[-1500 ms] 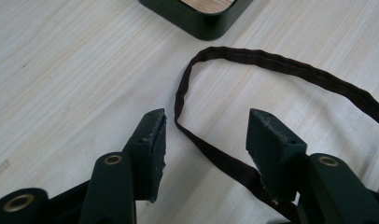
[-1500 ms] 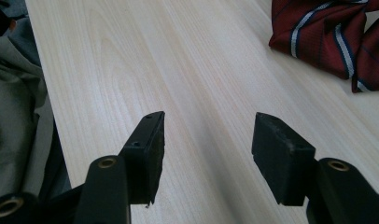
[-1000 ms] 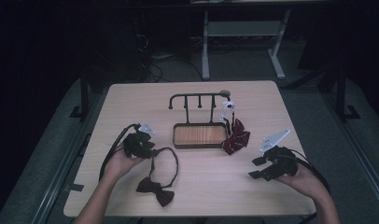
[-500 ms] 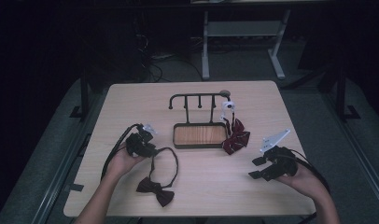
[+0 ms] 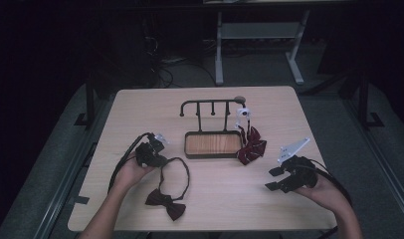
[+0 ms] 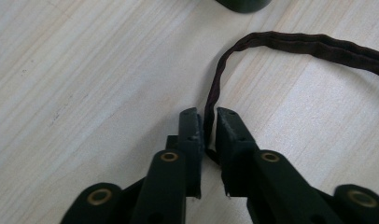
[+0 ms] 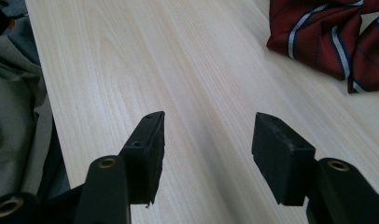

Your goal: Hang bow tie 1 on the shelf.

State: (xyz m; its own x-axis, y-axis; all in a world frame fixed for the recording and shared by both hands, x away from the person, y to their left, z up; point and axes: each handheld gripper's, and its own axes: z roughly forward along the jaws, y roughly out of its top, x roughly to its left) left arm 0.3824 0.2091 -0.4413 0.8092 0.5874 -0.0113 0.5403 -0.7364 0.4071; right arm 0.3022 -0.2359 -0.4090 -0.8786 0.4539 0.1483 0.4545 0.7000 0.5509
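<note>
A dark bow tie lies at the table's front left, its thin strap looped toward the tray. My left gripper sits at the loop's left end. In the left gripper view the jaws have just been closing and now pinch the strap between their pads, just above the tabletop. A red striped bow tie lies right of the tray, also seen in the right gripper view. My right gripper rests at the front right, open, with bare wood between its jaws.
A dark stand with a hooked rail rises over a wood-floored tray at the table's middle. A small white piece hangs at the rail's right end. Grey cloth lies beyond the table edge.
My left gripper has edged slightly toward the strap's loop. The right hand and both bow ties have stayed where they were.
</note>
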